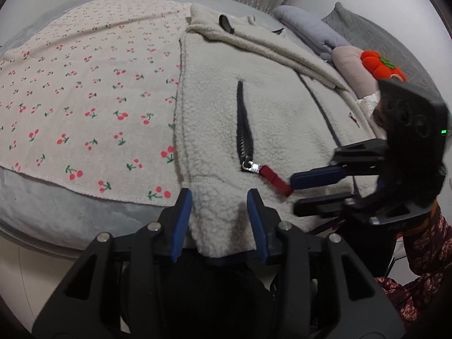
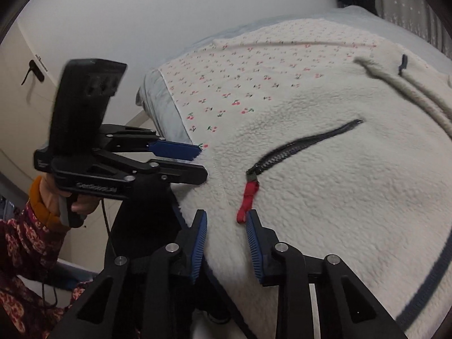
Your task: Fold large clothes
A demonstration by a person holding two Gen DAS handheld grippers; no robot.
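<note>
Pinching the fleece jacket (image 1: 254,118) hem, lower centre of the left wrist view: my left gripper (image 1: 219,220) has fleece bunched between its pads. Cherry-print blanket (image 1: 84,90) lies left of the jacket. My right gripper (image 1: 293,195), lower right, clamps the hem beside the red zipper pull (image 1: 272,176).

Fleece jacket (image 1: 282,99): cream cloth, fuzzy, rough pile. Pocket zipper (image 1: 243,130): dark toothed, shiny metal slider, red fabric pull (image 1: 275,178). Cherry-print blanket (image 1: 84,99): soft matt cloth. Claw pads (image 1: 180,220): blue ribbed, arms matt black plastic.
</note>
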